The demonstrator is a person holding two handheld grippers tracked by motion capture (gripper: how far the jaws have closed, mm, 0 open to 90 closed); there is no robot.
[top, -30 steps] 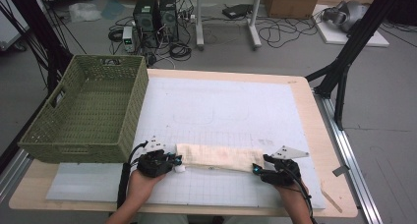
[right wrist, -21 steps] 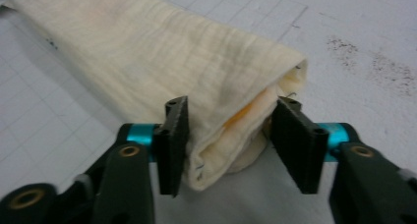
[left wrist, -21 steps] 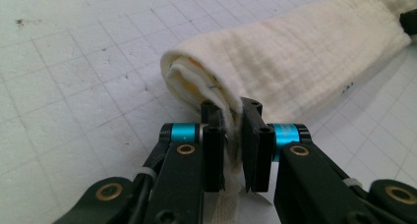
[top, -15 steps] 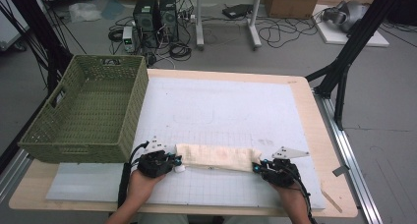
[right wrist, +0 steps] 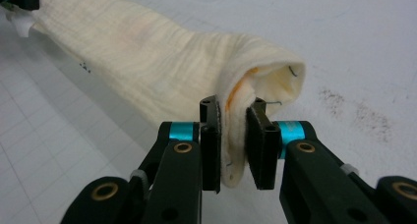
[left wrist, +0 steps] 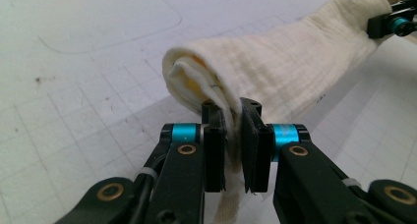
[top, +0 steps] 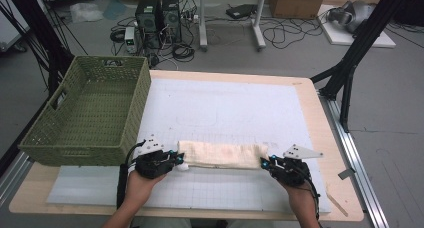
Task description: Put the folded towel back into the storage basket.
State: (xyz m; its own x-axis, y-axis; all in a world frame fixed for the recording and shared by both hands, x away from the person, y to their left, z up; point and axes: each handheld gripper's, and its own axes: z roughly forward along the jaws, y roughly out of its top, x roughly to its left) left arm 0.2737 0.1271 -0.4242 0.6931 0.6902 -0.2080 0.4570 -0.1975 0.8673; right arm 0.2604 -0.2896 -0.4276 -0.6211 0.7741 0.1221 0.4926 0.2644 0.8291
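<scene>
Showing basket (top: 85,113) up high — claw cams: folded cloth (left wrist: 275,62) ends.

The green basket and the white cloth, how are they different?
The green basket is a stiff woven box with tall walls; the white cloth is soft and folded into a long low strip. The basket stands free at the table's left edge, while the cloth lies on the white mat, pinched at its ends by the left gripper and right gripper. Both rest on the same table.

The folded cloth (top: 222,154) lies on the mat (top: 225,108), right of the basket (top: 85,113) at the table's (top: 320,123) left edge.
</scene>
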